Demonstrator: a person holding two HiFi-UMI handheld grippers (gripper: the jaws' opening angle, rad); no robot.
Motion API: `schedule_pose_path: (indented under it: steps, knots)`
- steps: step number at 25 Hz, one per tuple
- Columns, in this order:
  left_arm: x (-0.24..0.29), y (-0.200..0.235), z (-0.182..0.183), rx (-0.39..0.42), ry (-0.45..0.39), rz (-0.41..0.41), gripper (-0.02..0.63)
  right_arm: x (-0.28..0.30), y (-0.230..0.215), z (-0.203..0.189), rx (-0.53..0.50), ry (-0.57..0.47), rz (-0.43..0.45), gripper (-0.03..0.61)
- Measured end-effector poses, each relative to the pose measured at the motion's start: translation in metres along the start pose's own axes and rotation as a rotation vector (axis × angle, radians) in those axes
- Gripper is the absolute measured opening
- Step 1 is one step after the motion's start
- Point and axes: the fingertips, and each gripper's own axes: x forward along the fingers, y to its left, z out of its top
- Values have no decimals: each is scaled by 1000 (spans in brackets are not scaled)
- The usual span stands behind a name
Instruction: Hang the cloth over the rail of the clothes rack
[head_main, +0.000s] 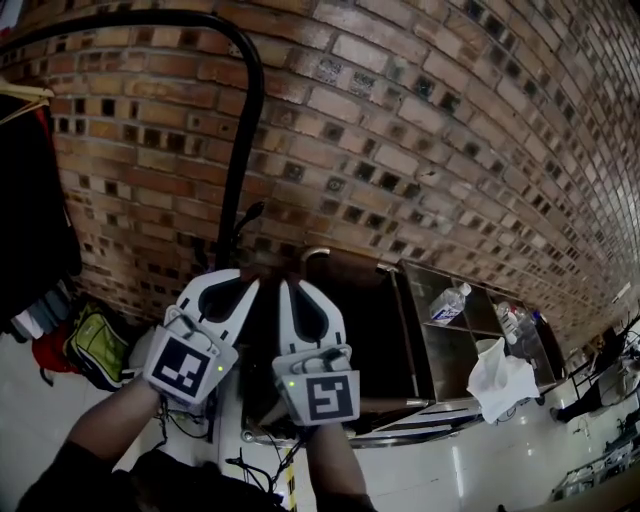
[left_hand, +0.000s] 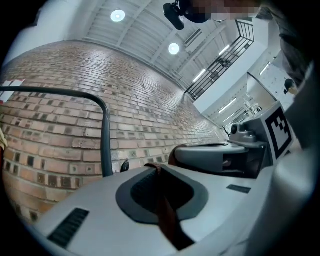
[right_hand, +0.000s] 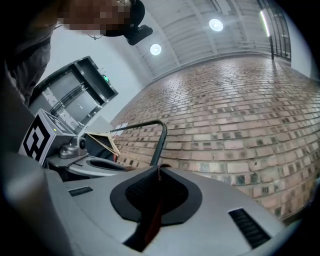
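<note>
Both pairs of jaws are pressed together, each on a thin fold of brown cloth (left_hand: 163, 205). In the left gripper (left_hand: 152, 167) the fold runs as a narrow strip down the seam between the dark pads. The right gripper (right_hand: 159, 169) shows the same strip caught in its seam. Seen from above, the two grippers sit side by side, nearly touching, and both point at the brick wall (head_main: 420, 120). The cloth is held between them and falls away underneath, where most of it is out of sight.

What matters next is the black rail (head_main: 180, 18) of the rack. It is higher than both sets of jaws and lies off to the left, close to the wall. Its long axis runs sideways along the bricks, then bends down into a post (head_main: 235, 190) that stands just beyond the left gripper's tips. The left hand is therefore the nearer one, and the right gripper is off past the bend. As I read it, the cloth's held edge has to go up and leftward before it can cross the bar. A wooden hanger (head_main: 22, 96) and dark clothes (head_main: 30, 220) already take up the rail's far left.
</note>
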Motion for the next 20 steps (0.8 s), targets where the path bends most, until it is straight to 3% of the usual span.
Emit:
schedule_pose_path:
  steps: [7,10,15,20]
  knots:
    - [64,20,30,-29,-19,-53,23,44,-62,30,2,-52,-31,2]
    - [87,26,59,-8,-77,-87,23,59,-86,51,5,-102,-51,2]
    - [118,53,104,51,-230,-51,23,88,-108,80,-93,-182,-83,2]
    - [141,68,134,26,-271,-70,23,108,-120,104,-128,-213,-123,2]
